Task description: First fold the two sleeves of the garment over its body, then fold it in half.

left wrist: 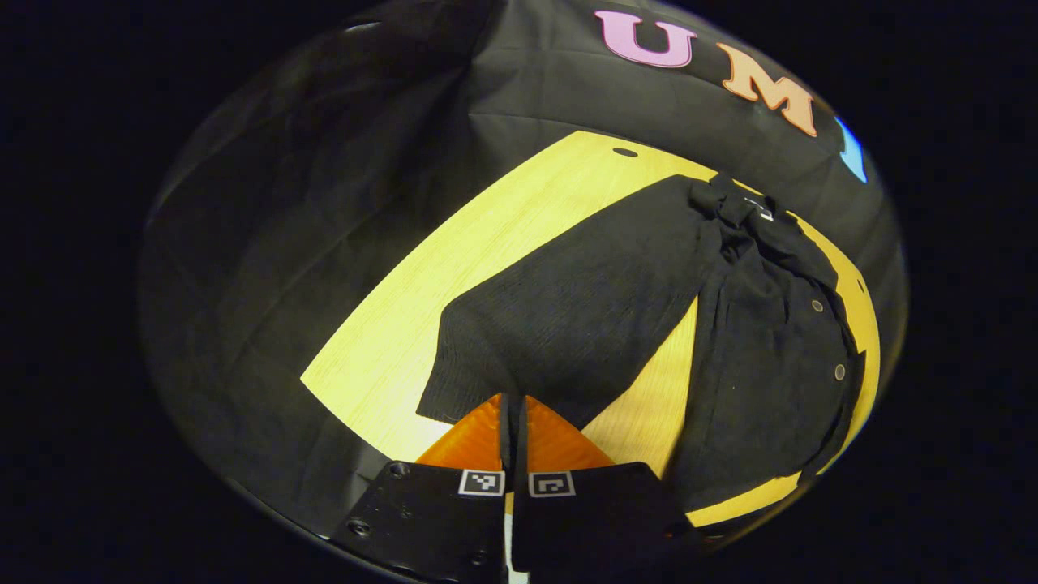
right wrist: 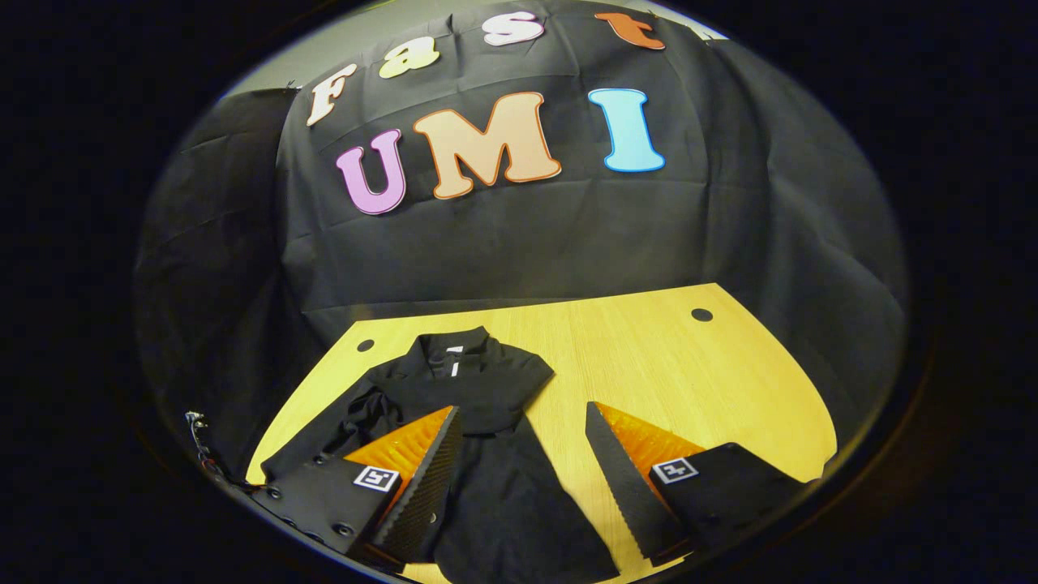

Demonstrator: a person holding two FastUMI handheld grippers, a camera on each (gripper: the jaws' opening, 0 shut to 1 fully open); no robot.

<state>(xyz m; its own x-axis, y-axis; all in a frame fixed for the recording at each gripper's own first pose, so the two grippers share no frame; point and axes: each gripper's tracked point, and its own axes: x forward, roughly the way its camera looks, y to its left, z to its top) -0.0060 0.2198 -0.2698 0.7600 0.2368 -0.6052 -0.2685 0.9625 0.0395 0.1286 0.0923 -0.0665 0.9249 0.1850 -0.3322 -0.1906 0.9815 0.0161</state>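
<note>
Wooden table (right wrist: 730, 381) lies ahead; my left gripper (left wrist: 514, 405) pinches the garment's sleeve (left wrist: 568, 324), my right gripper (right wrist: 523, 454) gapes above the garment (right wrist: 478, 389).

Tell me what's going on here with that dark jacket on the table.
A person is folding a black button-front jacket on a wooden table with two handheld grippers. The left gripper has its jaws shut on the cuff end of one sleeve, which lies stretched out sideways. The right gripper hangs open above the other sleeve.

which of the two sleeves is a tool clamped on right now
The sleeve spread across the table, pinched by the left tool. The right tool is open above the other.
</note>
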